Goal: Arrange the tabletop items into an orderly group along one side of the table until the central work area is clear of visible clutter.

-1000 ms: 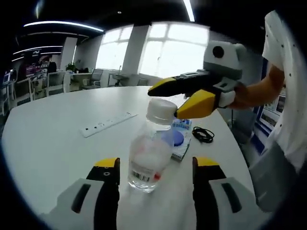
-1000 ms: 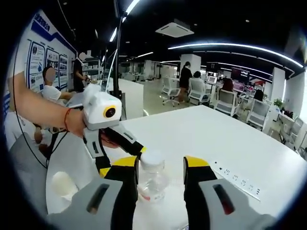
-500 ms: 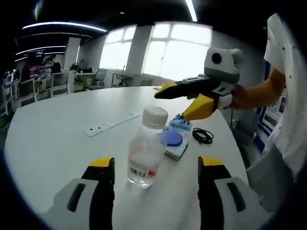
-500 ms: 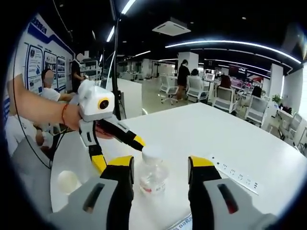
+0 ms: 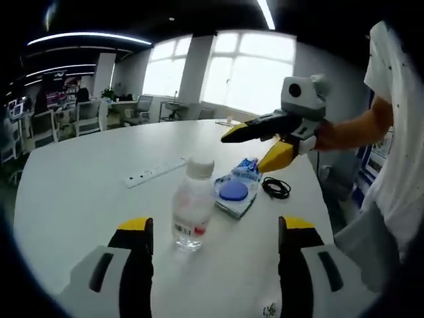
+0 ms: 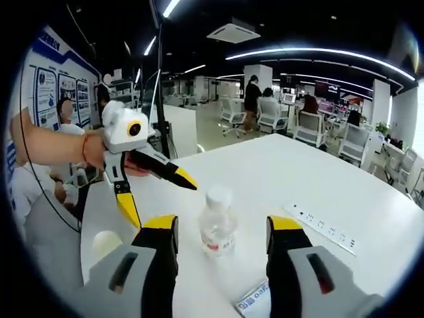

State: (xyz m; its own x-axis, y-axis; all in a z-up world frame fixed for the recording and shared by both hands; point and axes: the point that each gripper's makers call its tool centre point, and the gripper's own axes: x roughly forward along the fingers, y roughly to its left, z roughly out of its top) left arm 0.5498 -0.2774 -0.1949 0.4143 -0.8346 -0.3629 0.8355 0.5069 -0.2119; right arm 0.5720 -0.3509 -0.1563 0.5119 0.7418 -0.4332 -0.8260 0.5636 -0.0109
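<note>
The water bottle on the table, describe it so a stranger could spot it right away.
On the white round table, look just ahead of the left claw. The water bottle stands upright there, clear plastic with a white cap, the only tall thing beside the flat blue packet and power strip.

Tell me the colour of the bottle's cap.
White. The cap tops the clear bottle standing on the table; the left gripper view shows it best.
</note>
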